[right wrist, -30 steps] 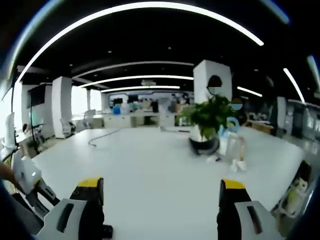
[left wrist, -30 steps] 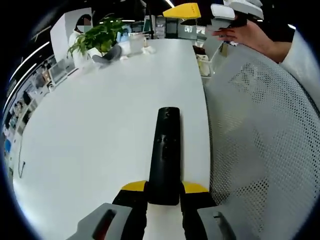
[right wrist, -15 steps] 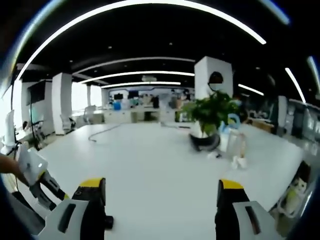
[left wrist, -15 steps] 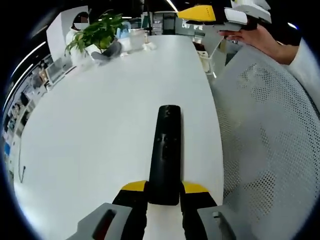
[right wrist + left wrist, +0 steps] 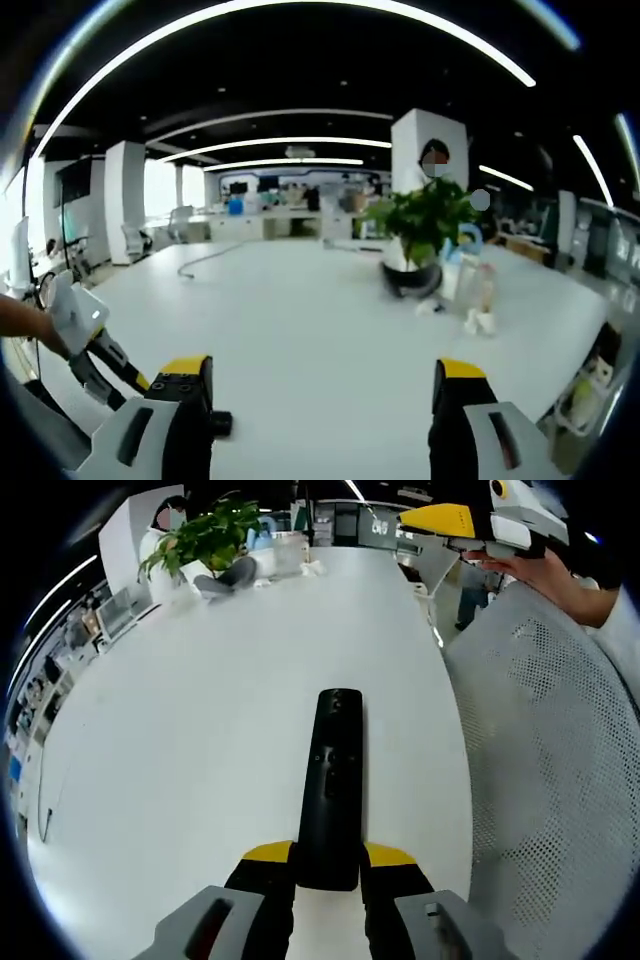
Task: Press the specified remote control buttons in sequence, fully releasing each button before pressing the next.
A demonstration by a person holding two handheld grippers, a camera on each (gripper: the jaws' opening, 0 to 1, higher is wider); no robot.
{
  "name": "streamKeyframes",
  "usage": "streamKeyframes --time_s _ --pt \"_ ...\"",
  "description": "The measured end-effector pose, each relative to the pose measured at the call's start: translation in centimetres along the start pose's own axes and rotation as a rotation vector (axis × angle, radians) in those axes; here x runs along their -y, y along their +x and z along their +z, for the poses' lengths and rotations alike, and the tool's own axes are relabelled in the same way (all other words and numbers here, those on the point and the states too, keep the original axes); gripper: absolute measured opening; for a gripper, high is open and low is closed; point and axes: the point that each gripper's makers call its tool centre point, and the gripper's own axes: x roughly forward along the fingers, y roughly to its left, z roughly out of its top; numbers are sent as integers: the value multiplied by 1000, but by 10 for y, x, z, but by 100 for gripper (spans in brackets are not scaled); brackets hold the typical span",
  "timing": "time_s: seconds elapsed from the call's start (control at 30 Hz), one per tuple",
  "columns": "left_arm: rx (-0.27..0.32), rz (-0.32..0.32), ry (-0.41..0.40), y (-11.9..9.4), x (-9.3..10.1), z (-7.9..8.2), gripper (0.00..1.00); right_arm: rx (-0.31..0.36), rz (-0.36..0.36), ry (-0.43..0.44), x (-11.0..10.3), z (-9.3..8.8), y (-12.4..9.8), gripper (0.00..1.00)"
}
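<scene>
Looking along the left gripper (image 5: 328,872), the black remote control (image 5: 331,785) is seen clamped between its jaws, held above the white table (image 5: 180,740). In the right gripper view, the right gripper (image 5: 325,400) is seen with jaws wide apart, nothing between them; a potted plant (image 5: 425,225) is noted beyond.

Left gripper view looks steeply down along the white desk (image 5: 200,730), right gripper view skims low and level; both share the potted plant (image 5: 428,225).
</scene>
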Motion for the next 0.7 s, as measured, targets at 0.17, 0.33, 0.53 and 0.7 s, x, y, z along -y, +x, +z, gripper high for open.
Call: streamKeyframes --time_s 0.17,0.33,0.53,0.7 --pt "-16 -6 5 1 -6 2 24 -7 5 3 -1 -1 0 88" --pt "-45 -12 15 3 -14 4 24 -8 9 4 -1 -2 0 86" --pt "-87 -11 15 6 -26 7 24 -3 4 13 0 -1 -1 85" --pt "-108 -16 26 6 -32 8 24 -7 2 9 0 -2 0 84"
